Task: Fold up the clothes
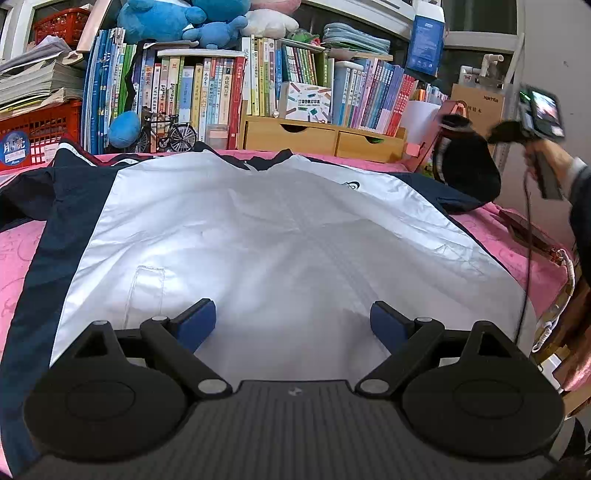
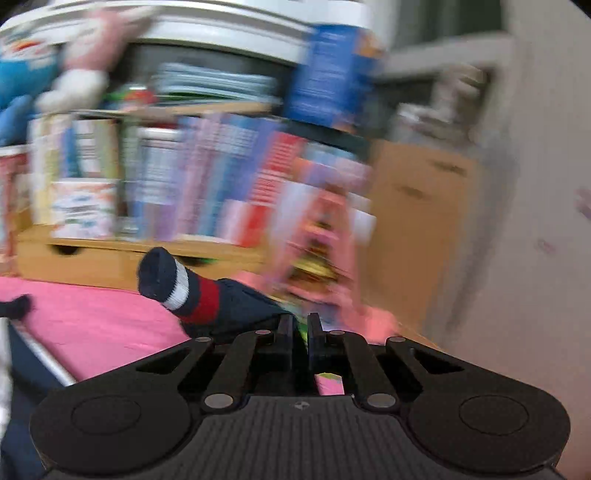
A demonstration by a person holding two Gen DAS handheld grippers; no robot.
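Observation:
A white jacket [image 1: 277, 240] with navy side panels and sleeves lies spread flat on the pink cover [image 1: 18, 266]. My left gripper [image 1: 293, 308] hovers open over the jacket's lower white part, nothing between its blue pads [image 1: 199, 321]. At the right, a hand holds my right gripper [image 1: 495, 136] raised above the table's right end, with the navy right sleeve [image 1: 465, 162] hanging from it. In the right wrist view that gripper [image 2: 300, 321] is shut on the navy sleeve [image 2: 240, 302], whose white and red striped cuff [image 2: 177, 286] sticks out to the left. This view is motion-blurred.
Books [image 1: 207, 96] fill the shelf behind the table, with a wooden drawer box [image 1: 325, 138], a model bicycle [image 1: 173, 133] and blue plush toys [image 1: 166, 18]. A red crate [image 1: 37, 129] stands at back left, a cardboard box [image 1: 476, 103] at back right. A cable [image 1: 528, 240] hangs from the right gripper.

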